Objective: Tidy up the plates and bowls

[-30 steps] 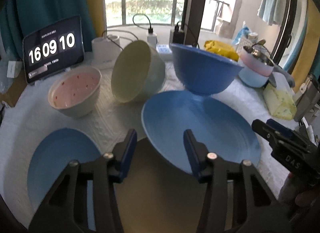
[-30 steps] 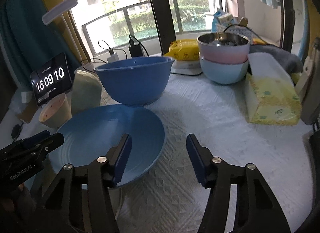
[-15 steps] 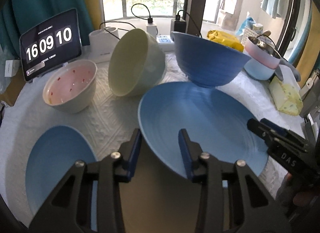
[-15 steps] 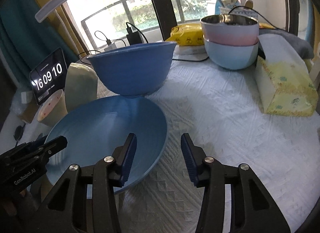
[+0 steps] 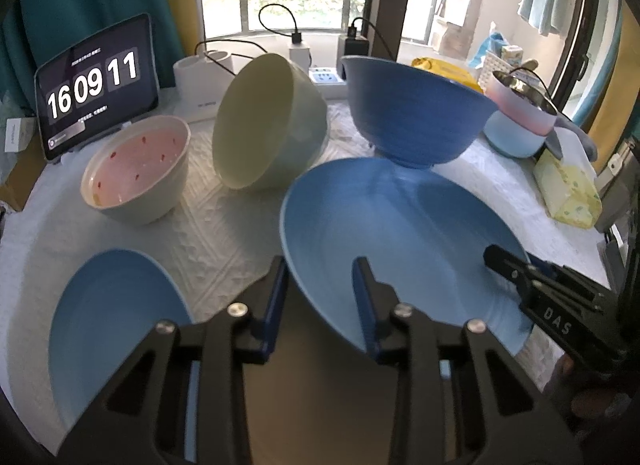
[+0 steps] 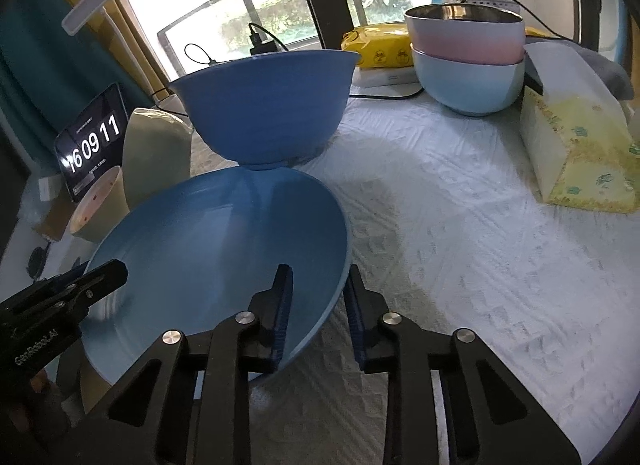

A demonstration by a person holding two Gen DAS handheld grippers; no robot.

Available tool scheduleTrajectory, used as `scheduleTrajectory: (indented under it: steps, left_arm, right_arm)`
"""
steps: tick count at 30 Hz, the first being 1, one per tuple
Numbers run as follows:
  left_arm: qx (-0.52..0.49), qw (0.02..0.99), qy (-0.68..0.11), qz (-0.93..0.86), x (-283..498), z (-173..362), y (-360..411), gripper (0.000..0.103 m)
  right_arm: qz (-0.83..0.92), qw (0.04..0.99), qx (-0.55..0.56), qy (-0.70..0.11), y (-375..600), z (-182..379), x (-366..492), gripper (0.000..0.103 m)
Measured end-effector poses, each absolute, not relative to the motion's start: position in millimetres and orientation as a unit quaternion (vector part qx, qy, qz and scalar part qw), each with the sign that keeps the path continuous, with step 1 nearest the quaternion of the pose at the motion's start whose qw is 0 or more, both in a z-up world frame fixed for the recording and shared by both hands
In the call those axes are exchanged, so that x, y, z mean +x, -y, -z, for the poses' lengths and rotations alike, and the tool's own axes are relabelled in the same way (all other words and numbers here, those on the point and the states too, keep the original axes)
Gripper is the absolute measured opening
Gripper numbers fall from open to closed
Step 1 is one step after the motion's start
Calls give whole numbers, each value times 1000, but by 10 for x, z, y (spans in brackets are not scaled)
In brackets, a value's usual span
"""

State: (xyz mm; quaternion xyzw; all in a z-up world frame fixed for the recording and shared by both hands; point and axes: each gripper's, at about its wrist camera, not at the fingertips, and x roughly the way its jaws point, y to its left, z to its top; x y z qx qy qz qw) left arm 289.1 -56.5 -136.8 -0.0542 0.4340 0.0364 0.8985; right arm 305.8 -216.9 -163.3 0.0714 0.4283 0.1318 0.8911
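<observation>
While both tongs have just been closing, the left tongs and right tongs each straddle the rim of the large light-blue plate; whether pads press it, cannot tell. Plate sits tilted above the table, dark-blue bowl just behind it.

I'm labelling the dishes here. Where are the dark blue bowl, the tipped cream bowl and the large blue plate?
dark blue bowl (image 6: 264, 113): right wrist view, outer wall.
tipped cream bowl (image 5: 256, 125): left wrist view, inside wall.
large blue plate (image 5: 400, 233): left wrist view, inner surface.
</observation>
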Motion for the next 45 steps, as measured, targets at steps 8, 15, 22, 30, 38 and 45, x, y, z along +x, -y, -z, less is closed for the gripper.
scheduleTrajectory:
  steps: [8,15,22,30,38,45]
  left_arm:
    - [-56,900,-432,-31,2818,1351,568,34]
    - [-57,900,-430,-26,2713,1325,577,34]
    - [-58,904,-423,-19,2568,1268,585,34]
    - [-62,909,-413,-13,2344,1214,564,34]
    - [-70,908,-412,-9,2102,1239,496,34]
    - [-82,904,-420,-9,1928,1331,402,34]
  right_arm:
    - [-123,893,66,-427,2161,1614,2982,27]
    - [-119,897,66,-421,2171,1556,2897,27]
    - [-115,902,63,-412,2196,1491,2753,27]
    - [-111,908,58,-401,2189,1407,2542,27]
    - [-108,911,49,-396,2109,1388,2318,27]
    - [-107,909,37,-401,2009,1429,2166,27]
